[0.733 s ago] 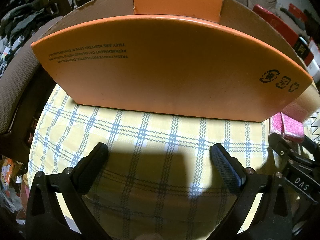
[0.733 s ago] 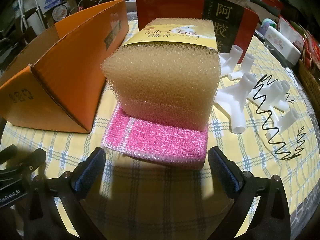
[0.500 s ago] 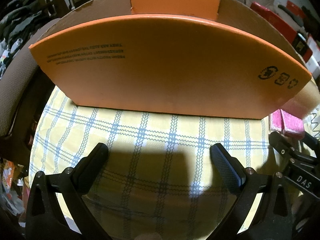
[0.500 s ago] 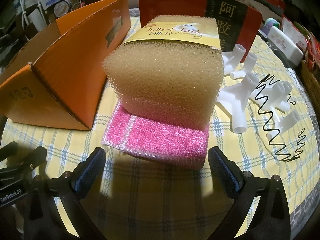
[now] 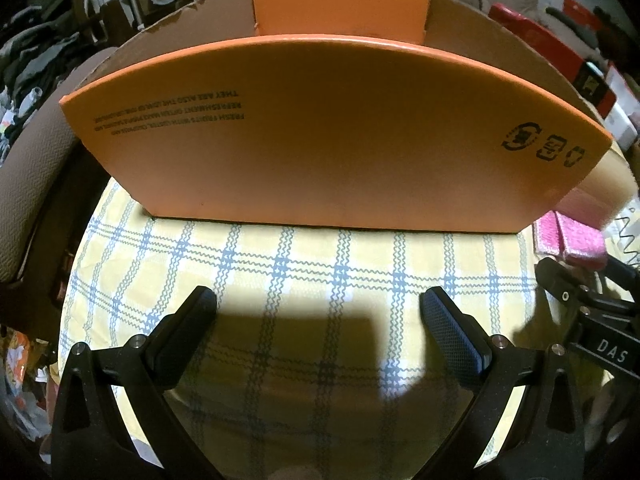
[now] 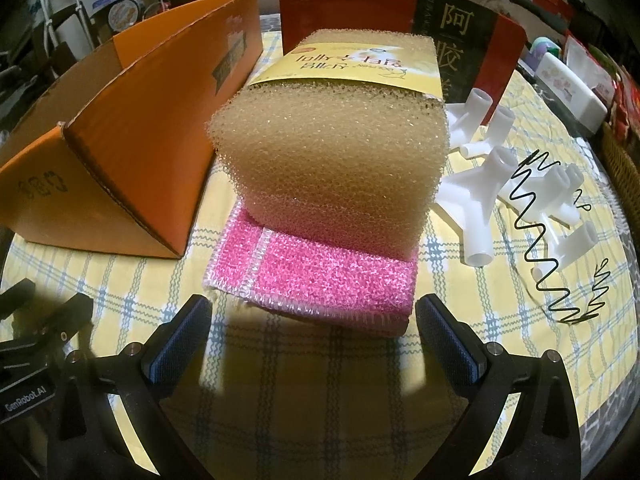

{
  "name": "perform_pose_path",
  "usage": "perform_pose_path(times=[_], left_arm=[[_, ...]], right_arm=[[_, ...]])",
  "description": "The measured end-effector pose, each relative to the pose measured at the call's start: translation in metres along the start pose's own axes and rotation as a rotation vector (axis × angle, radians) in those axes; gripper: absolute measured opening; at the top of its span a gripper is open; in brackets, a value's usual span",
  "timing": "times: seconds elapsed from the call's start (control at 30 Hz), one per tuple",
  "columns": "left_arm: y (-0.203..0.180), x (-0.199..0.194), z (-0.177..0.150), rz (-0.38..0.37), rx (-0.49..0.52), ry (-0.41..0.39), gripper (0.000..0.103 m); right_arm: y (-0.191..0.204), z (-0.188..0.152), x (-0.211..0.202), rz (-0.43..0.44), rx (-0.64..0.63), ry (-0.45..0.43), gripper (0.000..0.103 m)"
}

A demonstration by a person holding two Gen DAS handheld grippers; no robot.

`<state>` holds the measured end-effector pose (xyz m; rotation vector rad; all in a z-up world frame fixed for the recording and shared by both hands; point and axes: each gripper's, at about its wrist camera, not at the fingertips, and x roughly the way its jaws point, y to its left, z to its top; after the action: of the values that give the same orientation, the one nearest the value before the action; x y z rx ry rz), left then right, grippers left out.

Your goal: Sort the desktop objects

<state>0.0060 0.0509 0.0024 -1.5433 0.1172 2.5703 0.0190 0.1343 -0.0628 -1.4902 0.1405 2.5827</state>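
Observation:
An open orange cardboard box (image 5: pixel 320 132) stands on the checked tablecloth right ahead of my left gripper (image 5: pixel 318 308), which is open and empty. The box also shows at the left in the right wrist view (image 6: pixel 132 152). My right gripper (image 6: pixel 312 316) is open and empty, just short of a pink scouring cloth (image 6: pixel 320 276). A tan sponge block (image 6: pixel 332 160) with a yellow label lies on the cloth. White plastic pipe connectors (image 6: pixel 492 184) and a black zigzag wire (image 6: pixel 536 240) lie to its right.
A red box with Chinese characters (image 6: pixel 400 12) stands behind the sponge. A white case (image 6: pixel 568 84) sits at the far right table edge. The left gripper's body (image 6: pixel 36 360) shows at lower left in the right wrist view. A padded chair (image 5: pixel 28 184) flanks the table's left.
My right gripper has moved a little closer to the pink cloth and sponge. My left gripper has barely shifted in front of the orange box. Both stay open.

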Motion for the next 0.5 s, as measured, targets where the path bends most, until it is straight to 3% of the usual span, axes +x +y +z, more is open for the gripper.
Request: perform_pose_path(times=[0.17, 0.27, 0.5], left_arm=[[0.007, -0.015, 0.008, -0.003, 0.041, -0.027, 0.103], [-0.022, -0.029, 0.010, 0.005, 0.073, -0.059, 0.103], [-0.006, -0.044, 0.019, -0.020, 0.092, -0.087, 0.103]], right_arm=[[-0.007, 0.001, -0.007, 0.008, -0.005, -0.005, 0.103], [-0.009, 0.000, -0.015, -0.004, -0.018, -0.021, 0.103], [-0.021, 0.003, -0.041, -0.024, -0.026, -0.069, 0.103]])
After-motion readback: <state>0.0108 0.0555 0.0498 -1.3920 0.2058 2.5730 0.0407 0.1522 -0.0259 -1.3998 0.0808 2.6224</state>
